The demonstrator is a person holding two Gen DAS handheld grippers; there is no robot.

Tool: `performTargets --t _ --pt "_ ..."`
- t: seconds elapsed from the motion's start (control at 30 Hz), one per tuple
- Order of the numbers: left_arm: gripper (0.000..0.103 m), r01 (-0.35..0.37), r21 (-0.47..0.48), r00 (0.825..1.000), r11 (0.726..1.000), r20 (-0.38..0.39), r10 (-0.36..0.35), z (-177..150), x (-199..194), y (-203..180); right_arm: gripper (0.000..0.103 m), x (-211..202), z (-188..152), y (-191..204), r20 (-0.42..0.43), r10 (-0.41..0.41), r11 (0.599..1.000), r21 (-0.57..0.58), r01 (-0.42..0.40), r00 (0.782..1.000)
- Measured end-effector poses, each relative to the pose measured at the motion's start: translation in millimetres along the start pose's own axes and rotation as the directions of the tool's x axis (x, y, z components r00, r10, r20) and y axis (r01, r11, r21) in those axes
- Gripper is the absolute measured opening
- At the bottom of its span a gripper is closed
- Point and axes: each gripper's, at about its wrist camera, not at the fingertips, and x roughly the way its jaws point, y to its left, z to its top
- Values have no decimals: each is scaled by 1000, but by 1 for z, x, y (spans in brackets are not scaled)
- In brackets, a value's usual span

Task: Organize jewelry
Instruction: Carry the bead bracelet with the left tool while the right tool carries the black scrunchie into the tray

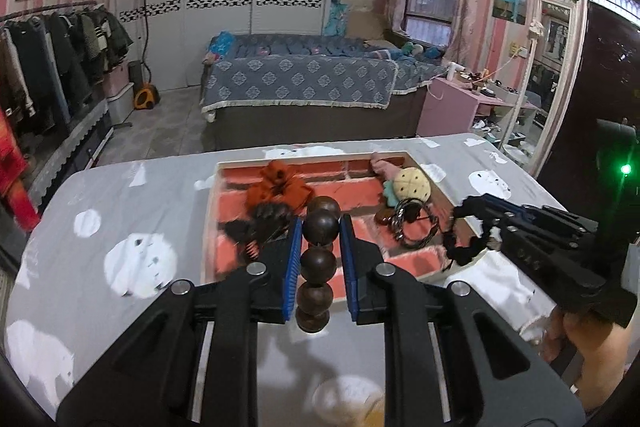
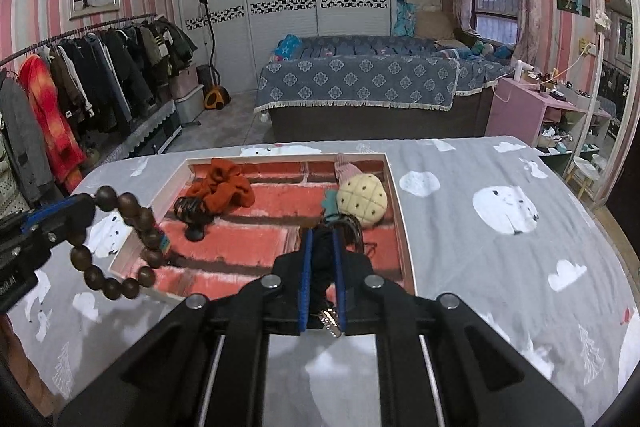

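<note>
bedroom table under grey cloud-print cloth bears a brick-patterned tray

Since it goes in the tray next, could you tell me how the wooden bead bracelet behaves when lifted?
The wooden bead bracelet probably hangs floppy: its loop droops from the left tongs. The round beads look hard and smooth, so they may slip or roll on the brick-pattern tray.

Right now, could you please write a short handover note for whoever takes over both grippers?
Left gripper: shut on the wooden bead bracelet, held above the tray's near left corner.
Right gripper: shut on a dark cord item with a small metal piece; exactly what it is, I cannot tell.
In the brick-print tray: orange scrunchie, black hair clip, pineapple plush.
Done: both pieces picked up. Left: set each down in place.
</note>
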Motion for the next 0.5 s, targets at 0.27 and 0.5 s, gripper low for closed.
performTargets --t 0.27,0.5 --pt "18 10 20 998 1000 -56 -9 2 57 -5 10 46 7 -12 -46 -15 1000 17 15 999" --pt "18 -10 29 995 1000 -95 13 -8 90 4 10 71 -3 -18 -97 -46 999 3 46 994"
